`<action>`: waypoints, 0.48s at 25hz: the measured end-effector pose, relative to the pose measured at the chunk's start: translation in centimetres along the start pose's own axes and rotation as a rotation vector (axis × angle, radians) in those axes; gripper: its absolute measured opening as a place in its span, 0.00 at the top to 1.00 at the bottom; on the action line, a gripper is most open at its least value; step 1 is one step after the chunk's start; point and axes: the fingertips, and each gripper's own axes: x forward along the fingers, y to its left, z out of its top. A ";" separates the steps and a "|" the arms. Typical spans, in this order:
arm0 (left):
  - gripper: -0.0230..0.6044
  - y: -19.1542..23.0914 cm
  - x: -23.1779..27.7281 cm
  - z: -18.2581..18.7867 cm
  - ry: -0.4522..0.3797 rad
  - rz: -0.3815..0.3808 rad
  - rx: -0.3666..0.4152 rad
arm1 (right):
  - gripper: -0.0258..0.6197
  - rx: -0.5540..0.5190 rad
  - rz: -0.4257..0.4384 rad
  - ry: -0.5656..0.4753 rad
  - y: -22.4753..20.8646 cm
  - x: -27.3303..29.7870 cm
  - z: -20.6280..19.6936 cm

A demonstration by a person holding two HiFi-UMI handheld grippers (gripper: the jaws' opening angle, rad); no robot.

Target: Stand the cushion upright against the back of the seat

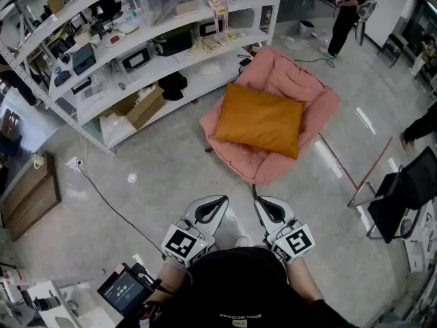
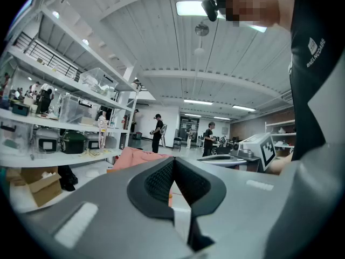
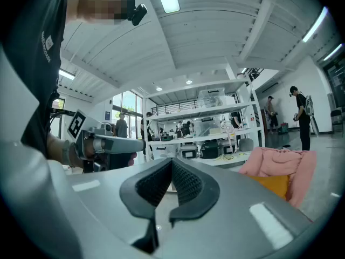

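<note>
Person wore a black top [image 1: 239, 289] with small white lettering at the back of the neck and a white logo on the chest [image 2: 315, 45]. A small black camera [image 2: 210, 7] sat on the head. Left gripper [image 1: 213, 205] and right gripper [image 1: 268, 206] matched: smooth light-grey shells, rounded jaws lined with black ribbed pads [image 2: 156, 179]. Each carried a white cube with black square markers, left cube [image 1: 183, 243], right cube [image 1: 295, 242]. A pale rectangular patch marked each grey shell.
</note>
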 end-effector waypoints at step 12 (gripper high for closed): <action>0.95 1.3 -2.2 -0.1 0.036 -0.014 0.035 | 0.96 -0.026 -0.039 0.043 2.8 2.5 -0.3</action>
